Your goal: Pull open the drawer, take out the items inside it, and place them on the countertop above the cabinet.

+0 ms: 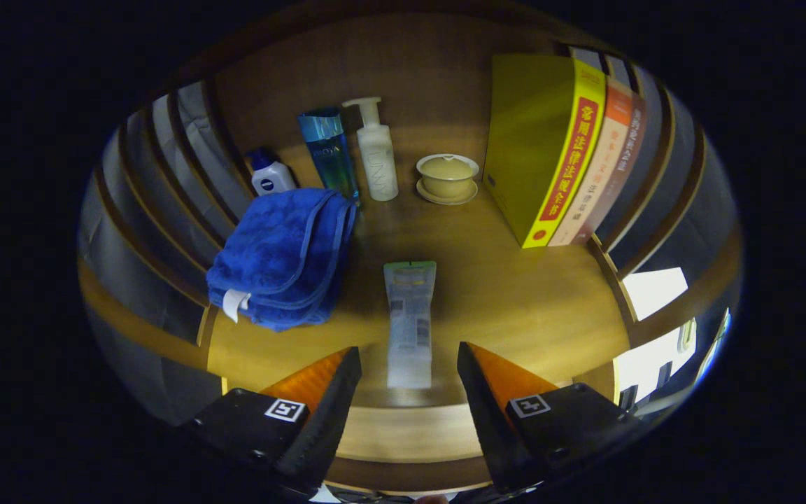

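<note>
A pale squeeze tube (pixel 409 322) lies flat on the wooden countertop (pixel 515 301), its cap end toward me and its crimped end pointing at the back wall. My gripper (pixel 408 360) stands open just in front of it, one finger on each side of the cap end, neither pad touching the tube. A folded blue towel (pixel 284 255) rests on the countertop to the left of the tube, beyond the left finger.
Along the back stand a small white-and-blue bottle (pixel 271 175), a tall blue bottle (pixel 327 150), a white pump bottle (pixel 377 157) and a lidded cup on a saucer (pixel 447 177). Upright books (pixel 571 154) fill the right. Slatted wooden walls (pixel 165 182) close both sides.
</note>
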`<state>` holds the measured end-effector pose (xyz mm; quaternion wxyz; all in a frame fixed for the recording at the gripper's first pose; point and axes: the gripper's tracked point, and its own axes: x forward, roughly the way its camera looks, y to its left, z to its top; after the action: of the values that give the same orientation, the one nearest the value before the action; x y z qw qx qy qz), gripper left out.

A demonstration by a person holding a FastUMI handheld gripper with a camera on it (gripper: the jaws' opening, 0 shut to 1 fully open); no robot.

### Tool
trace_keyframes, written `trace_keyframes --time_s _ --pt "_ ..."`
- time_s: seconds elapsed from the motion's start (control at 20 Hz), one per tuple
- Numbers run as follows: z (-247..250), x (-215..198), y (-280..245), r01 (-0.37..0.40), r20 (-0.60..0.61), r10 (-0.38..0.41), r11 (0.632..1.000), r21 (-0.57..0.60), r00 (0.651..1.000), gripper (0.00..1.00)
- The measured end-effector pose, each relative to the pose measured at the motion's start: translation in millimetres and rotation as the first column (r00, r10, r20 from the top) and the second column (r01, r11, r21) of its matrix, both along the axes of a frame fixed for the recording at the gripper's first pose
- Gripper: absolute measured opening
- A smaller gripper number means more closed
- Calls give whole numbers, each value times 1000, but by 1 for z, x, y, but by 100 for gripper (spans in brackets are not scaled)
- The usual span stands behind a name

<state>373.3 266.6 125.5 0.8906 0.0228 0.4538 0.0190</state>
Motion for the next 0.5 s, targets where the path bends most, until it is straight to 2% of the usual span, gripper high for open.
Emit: trace_keyframes --time_s 0.3,0.5 --pt "4 -50 -9 -24 83 25 1000 -17 996 95" --pt "20 -69 -5 -39 227 34 999 18 973 97"
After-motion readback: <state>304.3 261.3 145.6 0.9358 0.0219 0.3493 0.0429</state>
